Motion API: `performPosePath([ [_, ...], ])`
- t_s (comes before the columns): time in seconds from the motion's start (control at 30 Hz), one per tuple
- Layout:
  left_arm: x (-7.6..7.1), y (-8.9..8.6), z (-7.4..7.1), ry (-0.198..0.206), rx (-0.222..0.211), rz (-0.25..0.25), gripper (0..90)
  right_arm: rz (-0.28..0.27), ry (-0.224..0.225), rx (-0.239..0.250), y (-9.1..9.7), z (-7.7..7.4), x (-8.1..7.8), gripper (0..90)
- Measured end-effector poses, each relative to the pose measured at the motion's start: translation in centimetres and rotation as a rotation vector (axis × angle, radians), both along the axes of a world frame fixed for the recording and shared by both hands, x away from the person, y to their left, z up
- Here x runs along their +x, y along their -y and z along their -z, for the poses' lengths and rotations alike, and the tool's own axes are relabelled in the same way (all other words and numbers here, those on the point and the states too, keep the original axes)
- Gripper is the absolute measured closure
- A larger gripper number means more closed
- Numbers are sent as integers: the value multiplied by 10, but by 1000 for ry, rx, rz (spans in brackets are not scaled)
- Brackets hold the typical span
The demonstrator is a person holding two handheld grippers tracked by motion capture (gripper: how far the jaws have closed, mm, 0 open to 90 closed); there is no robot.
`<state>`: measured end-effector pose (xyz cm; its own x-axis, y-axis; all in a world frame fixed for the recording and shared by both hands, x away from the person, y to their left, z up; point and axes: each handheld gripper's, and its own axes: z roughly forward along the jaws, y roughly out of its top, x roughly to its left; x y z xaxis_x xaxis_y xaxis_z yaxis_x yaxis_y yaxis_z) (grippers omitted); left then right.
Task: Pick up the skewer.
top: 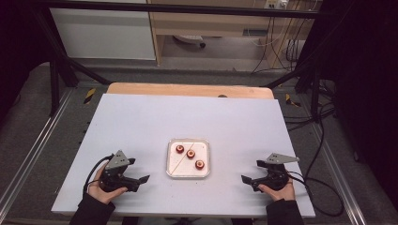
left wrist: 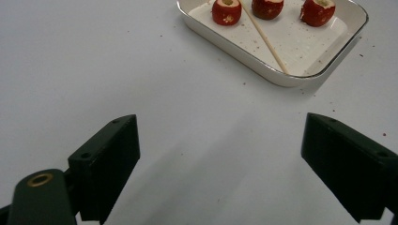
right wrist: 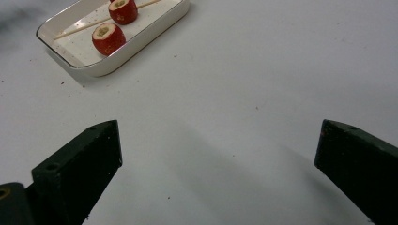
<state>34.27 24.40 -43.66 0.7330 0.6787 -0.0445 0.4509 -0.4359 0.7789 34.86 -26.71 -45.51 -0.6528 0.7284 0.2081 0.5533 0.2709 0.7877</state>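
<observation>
Both your left hand-held gripper [top: 141,169] and right hand-held gripper [top: 249,171] stand wide and empty on the worktop [top: 141,122]. The tray [top: 171,165] between them holds three cored red fruits [top: 191,153] and a skewer [top: 182,156]; a hard pinch may roll the fruit or flick the skewer out.

No readable text, label, brand, number or sign anywhere. White surface [top: 141,131] blank. White tray [left wrist: 300,77] unmarked, rim plain. Black jaws of both grippers bare, no lettering. Yellow-black hazard stripe markers [top: 89,95] on floor beside surface, pattern only, no words. Background cabinet and wall socket too small and blurred to read.
</observation>
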Motion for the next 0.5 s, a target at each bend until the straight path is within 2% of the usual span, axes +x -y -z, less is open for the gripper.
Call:
performPosePath([
  [0.5,5,29,-13,3,1,19,122,-1,-1,-1,0,0,0,15],
])
